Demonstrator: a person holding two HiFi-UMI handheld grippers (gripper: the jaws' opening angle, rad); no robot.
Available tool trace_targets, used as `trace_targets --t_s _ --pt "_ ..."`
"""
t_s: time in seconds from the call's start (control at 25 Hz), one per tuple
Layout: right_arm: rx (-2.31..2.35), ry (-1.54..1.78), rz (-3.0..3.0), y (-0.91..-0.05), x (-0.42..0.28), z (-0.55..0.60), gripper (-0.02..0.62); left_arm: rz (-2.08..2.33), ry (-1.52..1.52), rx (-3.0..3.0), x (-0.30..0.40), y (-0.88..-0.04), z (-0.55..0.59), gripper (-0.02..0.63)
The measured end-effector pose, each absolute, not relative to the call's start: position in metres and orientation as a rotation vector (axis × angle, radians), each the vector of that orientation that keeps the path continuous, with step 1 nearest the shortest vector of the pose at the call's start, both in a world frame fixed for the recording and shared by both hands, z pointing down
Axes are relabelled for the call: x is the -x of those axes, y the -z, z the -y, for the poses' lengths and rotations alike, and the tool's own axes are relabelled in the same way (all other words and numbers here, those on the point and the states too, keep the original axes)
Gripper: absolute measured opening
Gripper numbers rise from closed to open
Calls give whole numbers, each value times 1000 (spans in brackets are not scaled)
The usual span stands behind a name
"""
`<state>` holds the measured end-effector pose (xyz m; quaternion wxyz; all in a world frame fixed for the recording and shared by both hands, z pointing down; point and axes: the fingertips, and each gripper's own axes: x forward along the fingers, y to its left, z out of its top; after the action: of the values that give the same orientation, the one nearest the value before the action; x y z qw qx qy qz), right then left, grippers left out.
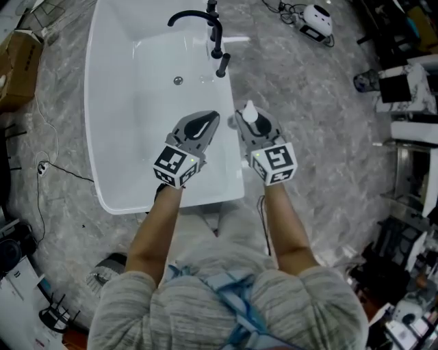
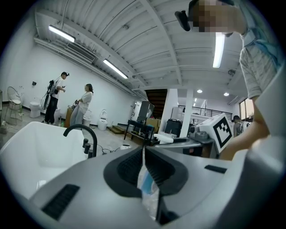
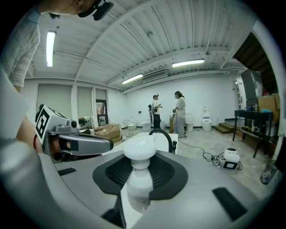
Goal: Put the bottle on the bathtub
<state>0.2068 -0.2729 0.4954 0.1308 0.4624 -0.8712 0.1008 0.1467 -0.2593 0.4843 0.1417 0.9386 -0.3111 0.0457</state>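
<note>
A white bottle with a round pump cap stands upright between the jaws of my right gripper, which is shut on it. In the right gripper view the bottle fills the middle, its cap above the jaws of that gripper. It hangs about over the right rim of the white bathtub. My left gripper is beside it over the tub, jaws shut at the tips. A pale bluish sliver shows in the gap behind them; I cannot tell what it is.
A black faucet stands on the tub's far right rim, its drain below. A cardboard box lies at left, a white device with cables at the far right, and racks at right. Two people stand far off.
</note>
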Motion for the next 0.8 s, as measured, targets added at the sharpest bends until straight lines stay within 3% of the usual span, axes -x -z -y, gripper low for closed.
trace_targets --t_s 0.8 --pt "-1278 -364 2432 -622 -190 367 104 828 -256 -2599 -139 -595 283 5"
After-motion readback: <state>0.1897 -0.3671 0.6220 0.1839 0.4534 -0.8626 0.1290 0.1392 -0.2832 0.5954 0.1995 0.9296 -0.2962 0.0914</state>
